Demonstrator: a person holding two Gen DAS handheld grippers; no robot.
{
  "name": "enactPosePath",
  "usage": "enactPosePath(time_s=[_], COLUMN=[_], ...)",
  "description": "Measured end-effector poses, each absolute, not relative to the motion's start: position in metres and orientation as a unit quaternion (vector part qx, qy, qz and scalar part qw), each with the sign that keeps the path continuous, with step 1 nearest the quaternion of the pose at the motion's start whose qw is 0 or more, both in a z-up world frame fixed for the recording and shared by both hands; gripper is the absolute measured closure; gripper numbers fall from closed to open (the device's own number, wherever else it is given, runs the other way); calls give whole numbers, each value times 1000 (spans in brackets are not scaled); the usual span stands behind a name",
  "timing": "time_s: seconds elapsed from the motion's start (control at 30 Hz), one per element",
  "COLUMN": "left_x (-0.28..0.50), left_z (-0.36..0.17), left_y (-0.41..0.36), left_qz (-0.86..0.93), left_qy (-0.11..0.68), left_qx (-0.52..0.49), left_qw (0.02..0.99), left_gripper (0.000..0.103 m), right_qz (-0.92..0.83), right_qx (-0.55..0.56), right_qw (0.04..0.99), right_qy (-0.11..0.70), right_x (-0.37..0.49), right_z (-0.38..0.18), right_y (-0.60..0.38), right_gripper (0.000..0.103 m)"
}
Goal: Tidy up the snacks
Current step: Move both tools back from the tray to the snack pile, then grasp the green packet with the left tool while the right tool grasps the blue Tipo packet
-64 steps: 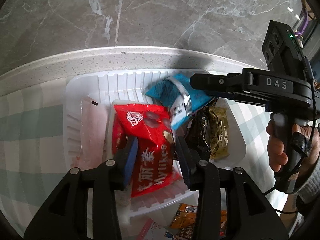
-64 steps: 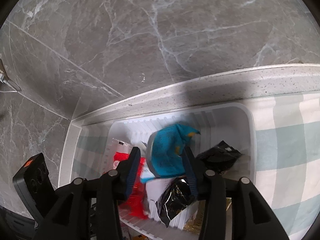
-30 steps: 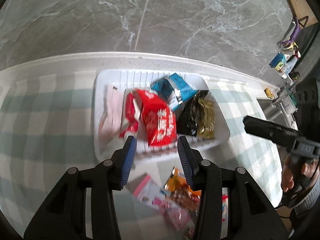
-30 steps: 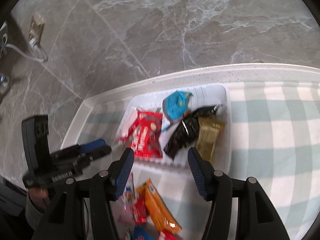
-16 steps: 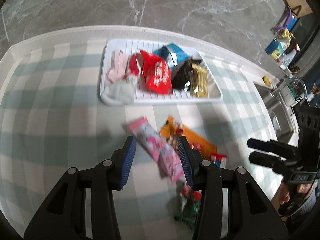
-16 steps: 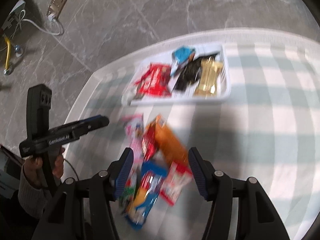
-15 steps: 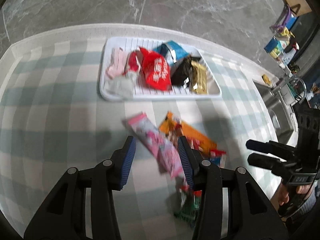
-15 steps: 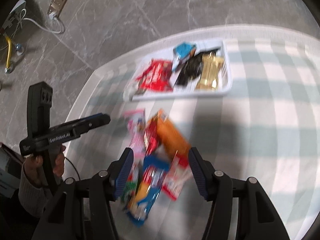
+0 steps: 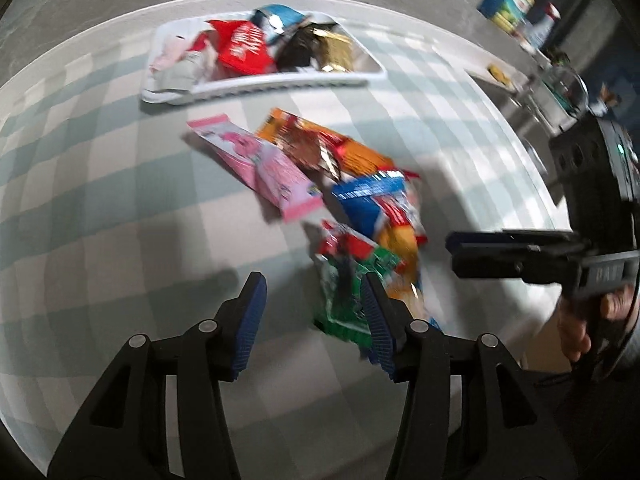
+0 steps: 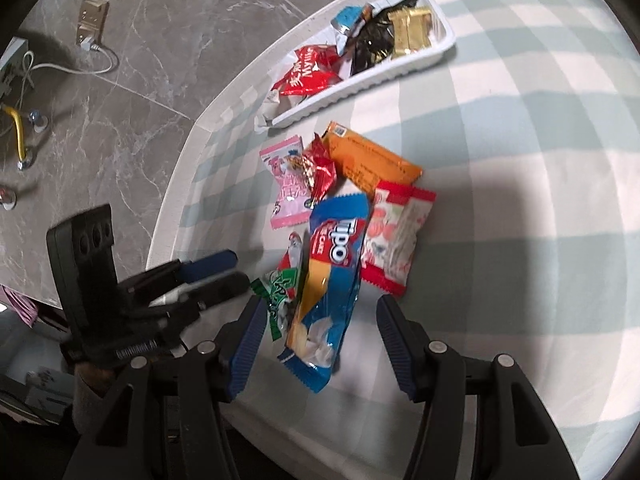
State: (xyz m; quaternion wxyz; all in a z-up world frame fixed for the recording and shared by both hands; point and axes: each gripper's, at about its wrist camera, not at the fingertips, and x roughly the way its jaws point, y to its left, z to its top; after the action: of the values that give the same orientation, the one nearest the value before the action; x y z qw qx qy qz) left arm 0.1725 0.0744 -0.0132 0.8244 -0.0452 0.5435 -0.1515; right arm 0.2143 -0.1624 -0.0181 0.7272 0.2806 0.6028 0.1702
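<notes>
Checked cloth (image 10: 520, 160) covers the counter. Over it the left gripper (image 9: 312, 304), jaws just widening and empty, hangs beside the green packet (image 9: 348, 292). Also unclenched and empty, the right gripper (image 10: 320, 324) straddles the blue packet (image 10: 332, 264). Farther off, the white tray (image 10: 400, 68) holds sorted snacks.

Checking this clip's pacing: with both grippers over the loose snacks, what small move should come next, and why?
Probably lower the right gripper onto the blue Tipo packet and close. Its fingers are open and empty, and the packet lies between them on top of the pile, not yet in the white tray. The left gripper, which has just been opening, is empty too.
</notes>
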Motion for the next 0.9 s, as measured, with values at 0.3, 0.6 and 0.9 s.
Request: enactPosePath(time_s=[0.3,0.6,0.9], left_x=[165,178,196], left_z=[-20,-35,-46], left_y=[60,51,55], left_qz=[-175,-178,-165], left_qy=[549,556,552], left_qx=[-12,13,8], left_qw=[817,812,817], left_gripper=[55,55,55], right_qz=[165,158,152], right_qx=[301,304,298], right_qw=[721,722,726], right_qy=[602,601,601], right_x=[206,205,210], right_z=[-22,-22,-22], right_y=[-164,-162,-161], right_gripper=[43,43,43])
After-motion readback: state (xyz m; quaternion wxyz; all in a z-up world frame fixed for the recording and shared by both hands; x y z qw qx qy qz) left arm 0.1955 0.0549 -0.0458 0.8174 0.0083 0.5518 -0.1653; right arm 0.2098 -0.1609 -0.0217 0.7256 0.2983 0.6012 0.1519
